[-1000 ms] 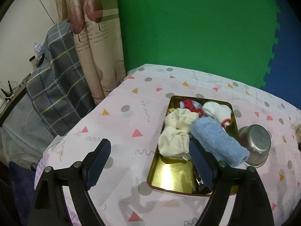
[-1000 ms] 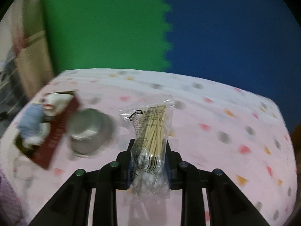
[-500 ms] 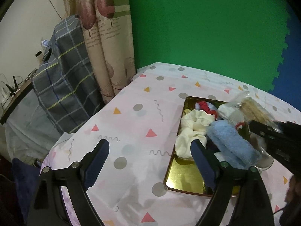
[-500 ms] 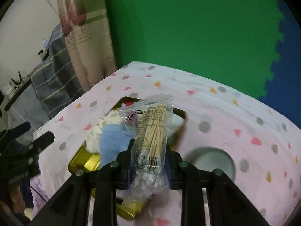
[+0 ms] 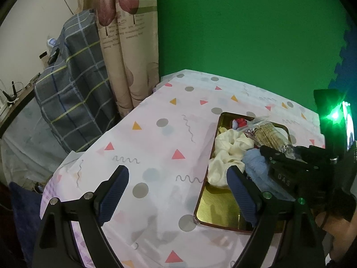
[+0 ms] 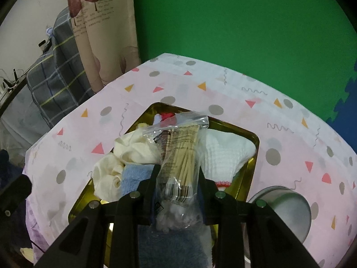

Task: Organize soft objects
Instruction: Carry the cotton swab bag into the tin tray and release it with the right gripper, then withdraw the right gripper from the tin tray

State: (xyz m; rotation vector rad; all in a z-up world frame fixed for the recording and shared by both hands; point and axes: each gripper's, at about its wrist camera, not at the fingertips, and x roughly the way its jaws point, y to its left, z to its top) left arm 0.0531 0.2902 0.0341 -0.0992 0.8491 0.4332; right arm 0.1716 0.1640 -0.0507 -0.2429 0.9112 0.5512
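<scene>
My right claw [image 6: 177, 178] swung over from the pot [image 6: 282, 210] and is loosening on the swab bag [image 6: 178, 156] above the tray's [image 6: 254, 138] right edge, cloths underneath; left claw [image 5: 176, 192] apart, empty.

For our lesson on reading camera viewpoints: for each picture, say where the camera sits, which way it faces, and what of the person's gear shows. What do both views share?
Left wrist: on the left gripper, looking down over the tablecloth; the right gripper enters beside it.
Right wrist: on the right gripper, jaws opening, cotton swab bag between them, above the tray.
Shared: tray, bag, blue towel.
</scene>
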